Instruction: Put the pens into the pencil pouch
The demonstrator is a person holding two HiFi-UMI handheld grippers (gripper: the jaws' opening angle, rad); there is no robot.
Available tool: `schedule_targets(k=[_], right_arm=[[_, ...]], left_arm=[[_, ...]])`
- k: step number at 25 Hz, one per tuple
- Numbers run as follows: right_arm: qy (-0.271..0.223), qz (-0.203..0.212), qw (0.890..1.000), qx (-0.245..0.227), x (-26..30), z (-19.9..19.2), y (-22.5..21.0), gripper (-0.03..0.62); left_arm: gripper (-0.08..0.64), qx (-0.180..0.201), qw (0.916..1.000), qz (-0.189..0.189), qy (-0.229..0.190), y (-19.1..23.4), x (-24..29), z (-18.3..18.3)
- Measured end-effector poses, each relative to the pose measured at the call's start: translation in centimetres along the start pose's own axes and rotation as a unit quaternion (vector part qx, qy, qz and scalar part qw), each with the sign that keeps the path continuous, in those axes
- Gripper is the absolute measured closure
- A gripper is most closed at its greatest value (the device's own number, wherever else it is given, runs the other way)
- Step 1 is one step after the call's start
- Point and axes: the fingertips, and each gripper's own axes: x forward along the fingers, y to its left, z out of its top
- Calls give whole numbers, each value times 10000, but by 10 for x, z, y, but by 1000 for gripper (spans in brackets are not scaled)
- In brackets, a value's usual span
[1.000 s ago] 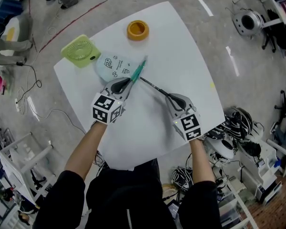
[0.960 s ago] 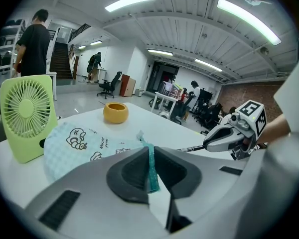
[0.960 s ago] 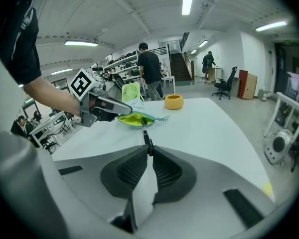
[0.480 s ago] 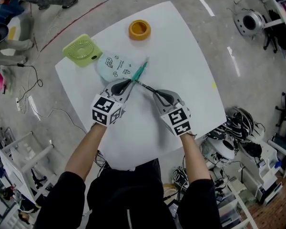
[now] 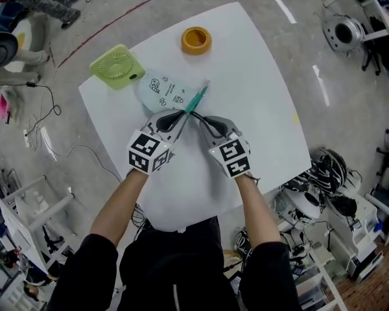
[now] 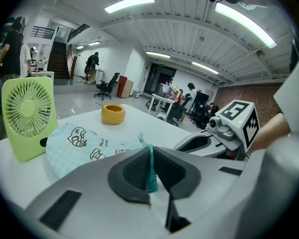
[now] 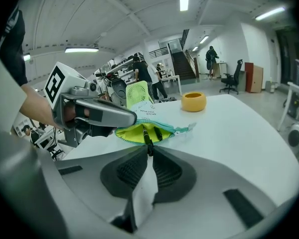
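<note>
A mint pencil pouch (image 5: 161, 92) with cartoon prints lies on the white table (image 5: 259, 96). My left gripper (image 5: 183, 115) is shut on the pouch's teal zipper edge (image 6: 150, 169), its jaws having just closed further on it, and it holds the mouth open. The right gripper view shows the pouch's yellow-green lining (image 7: 132, 133). My right gripper (image 5: 198, 117) is shut on a black pen (image 7: 147, 142) whose far end reaches into the open mouth. A second dark pen (image 7: 157, 133) lies inside. The two grippers' tips almost touch.
A green desk fan (image 5: 115, 67) lies at the table's far left, beside the pouch. A yellow ring-shaped object (image 5: 196, 40) sits near the far edge. Cables, helmets and shelving crowd the floor around the table, and people stand in the background.
My right gripper has moved left across the table with the black pen, up to the pouch's mouth. The left gripper has stayed on the pouch's edge.
</note>
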Motion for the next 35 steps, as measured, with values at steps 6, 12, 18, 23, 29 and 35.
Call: schedule_targets(k=[6, 12, 18, 23, 29, 35], right_arm=[[-7, 95, 10000, 27, 11, 4, 5, 548], [11, 204, 9998, 22, 22, 5, 10, 548], [173, 336, 9992, 87, 34, -3, 15, 541], [178, 442, 9986, 218, 32, -10, 15, 485], [250, 344, 9979, 496, 24, -25, 5, 486], [389, 295, 9977, 463, 29, -27, 1, 552]], left_arm=[[523, 3, 10000, -65, -21, -3, -2, -1], [523, -14, 9999, -141, -11, -4, -4, -3], [523, -32, 9999, -148, 12, -3, -3, -3], [523, -35, 9999, -145, 11, 0, -1, -4], [523, -26, 9999, -157, 1, -1, -1, -3], [523, -24, 9999, -161, 9, -2, 2, -2]])
